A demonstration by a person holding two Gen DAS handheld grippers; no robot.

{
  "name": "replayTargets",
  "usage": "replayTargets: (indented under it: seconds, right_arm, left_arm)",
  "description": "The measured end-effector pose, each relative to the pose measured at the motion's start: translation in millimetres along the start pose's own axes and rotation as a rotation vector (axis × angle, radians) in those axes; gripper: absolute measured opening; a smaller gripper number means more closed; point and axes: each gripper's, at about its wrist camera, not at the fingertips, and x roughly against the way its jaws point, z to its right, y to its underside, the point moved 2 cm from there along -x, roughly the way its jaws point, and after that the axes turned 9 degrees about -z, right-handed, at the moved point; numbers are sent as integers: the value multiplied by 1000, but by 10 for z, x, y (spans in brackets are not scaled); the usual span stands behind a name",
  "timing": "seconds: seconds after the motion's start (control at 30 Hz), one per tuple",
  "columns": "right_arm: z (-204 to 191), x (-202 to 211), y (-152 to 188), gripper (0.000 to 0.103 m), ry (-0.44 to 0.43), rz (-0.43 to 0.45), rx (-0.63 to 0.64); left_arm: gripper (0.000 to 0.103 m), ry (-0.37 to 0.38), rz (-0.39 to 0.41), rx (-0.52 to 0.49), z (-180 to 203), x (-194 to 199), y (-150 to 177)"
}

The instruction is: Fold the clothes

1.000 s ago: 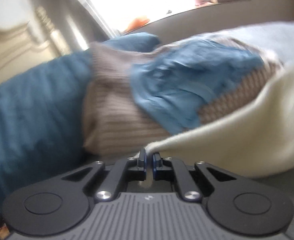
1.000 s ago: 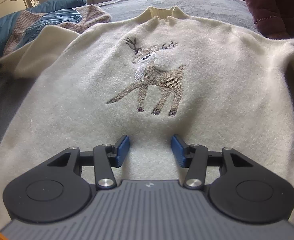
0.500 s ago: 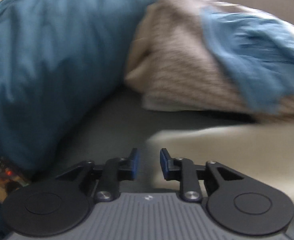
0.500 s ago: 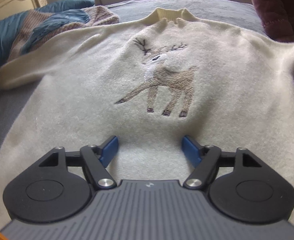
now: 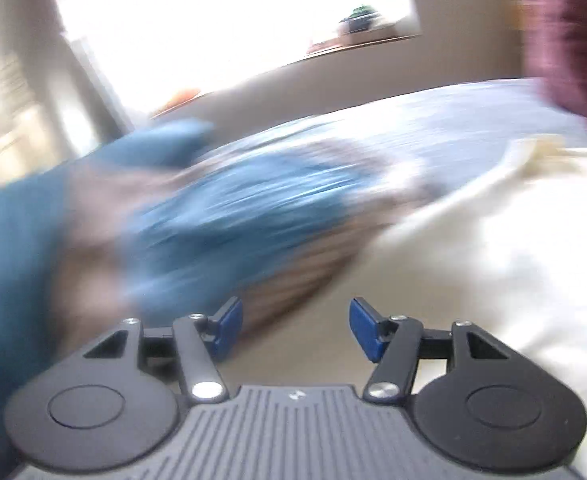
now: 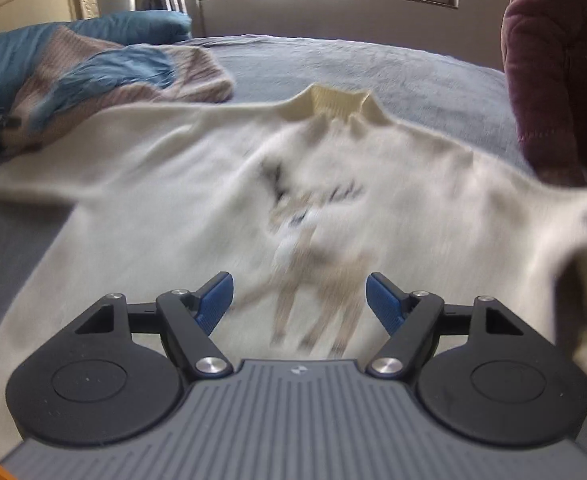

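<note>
- Since the earlier frames, the left gripper [image 5: 295,330] lets go of the cream sleeve tip that it pinched, and its jaws have just been opening; now they stand well apart with nothing between them.
- Its view is much blurred; the sweater [image 5: 493,264] fills the right side of the frame, and the blue cloth [image 5: 229,224] on the striped knit [image 5: 293,280] lies at centre left.
- The right gripper [image 6: 299,300] is wide open and holds nothing; its jaws opened further a moment ago and have just closed very slightly.
- In the right view the sweater [image 6: 173,184] lies spread on the grey bed [image 6: 413,80], deer [image 6: 313,252] side up, collar toward the top centre.
- The deer now appears between the blue pads [image 6: 213,304], lower in the frame than before.
- A maroon garment [image 6: 553,60] is at the upper right, and a teal pillow [image 6: 5,64] at the upper left.
</note>
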Motion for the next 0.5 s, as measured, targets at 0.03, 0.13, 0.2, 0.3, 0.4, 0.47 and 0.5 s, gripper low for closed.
replayTargets:
  seconds: [0.03,0.13,0.2,0.3,0.4,0.47,0.5]
  right_arm:
    - [40,-62,-104,68,-2,-8,-2]
    - [202,-250,-372,52,4,-39,-34]
    - [373,-313,-447,42,1,-49,-106]
    - [679,-278,-375,37,19,-45,-221]
    - [1033,-143,-193,37,68,-28,-330]
    - [1335,46,-51,37,122,16,-438]
    - [1496,167,31,39,152,46,-506]
  left_arm:
    - [61,59,22,-27,207,-27,-49]
    - [60,205,22,-56,723,-195,-107]
    - [59,248,18,-83,996,-287,-77]
    - [59,280,-9,-111,1279,-397,8]
    - [59,281,-46,-138,1429,-485,138]
    - [59,273,-45,-145,1424,-560,182]
    - [59,275,-43,-139,1425,-561,191]
